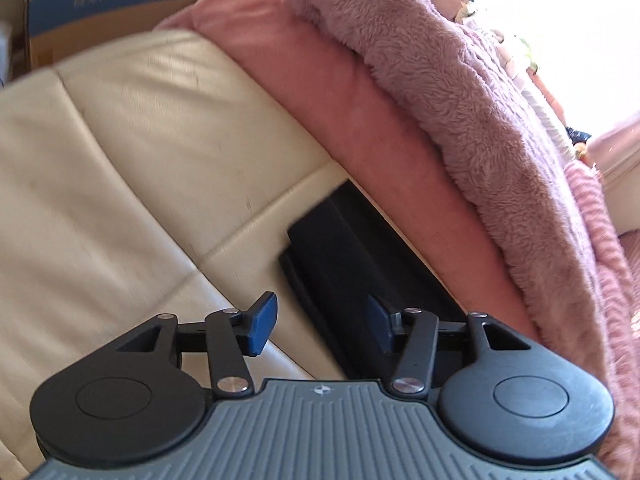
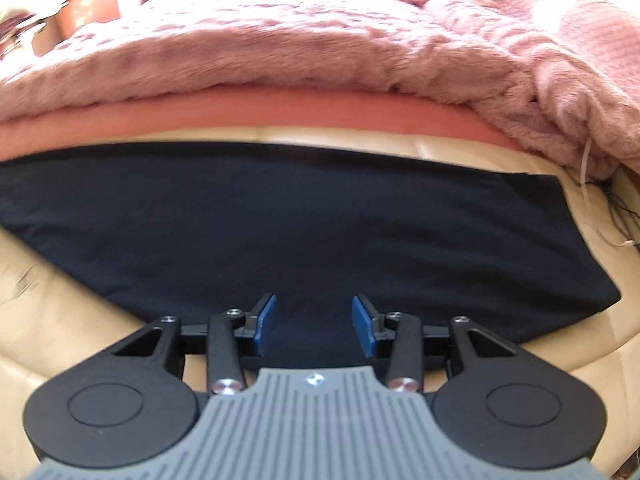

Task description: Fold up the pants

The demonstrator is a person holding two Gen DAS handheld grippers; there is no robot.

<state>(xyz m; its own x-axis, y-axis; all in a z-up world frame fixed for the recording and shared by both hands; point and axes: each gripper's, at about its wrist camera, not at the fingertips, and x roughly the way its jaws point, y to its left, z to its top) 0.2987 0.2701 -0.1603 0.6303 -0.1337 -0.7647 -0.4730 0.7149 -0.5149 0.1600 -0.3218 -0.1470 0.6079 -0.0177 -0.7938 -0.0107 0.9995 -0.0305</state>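
The dark pants (image 2: 304,224) are lying flat on the cream leather sofa seat (image 1: 132,152), along the edge of a pink fluffy blanket (image 2: 280,52) and the salmon cushion (image 2: 280,114) under it, so the work seems to be sitting between folds, with the cloth laid out in a long band and nothing being lifted. The left tongs (image 1: 322,322) are standing spread with nothing between the blue pads, hanging just above one squared end of the pants (image 1: 340,240). The right tongs (image 2: 314,326) are standing partly spread over the near edge of the cloth, and no fabric is showing pinched between them. The next move probably calls for each pair to drop onto an edge, nip it through all its layers, and carry it across evenly. The right wrist view is giving the whole span of the garment and its slanted right end; the left wrist view is showing only the one end, plus a cardboard box (image 1: 108,4) behind the sofa.
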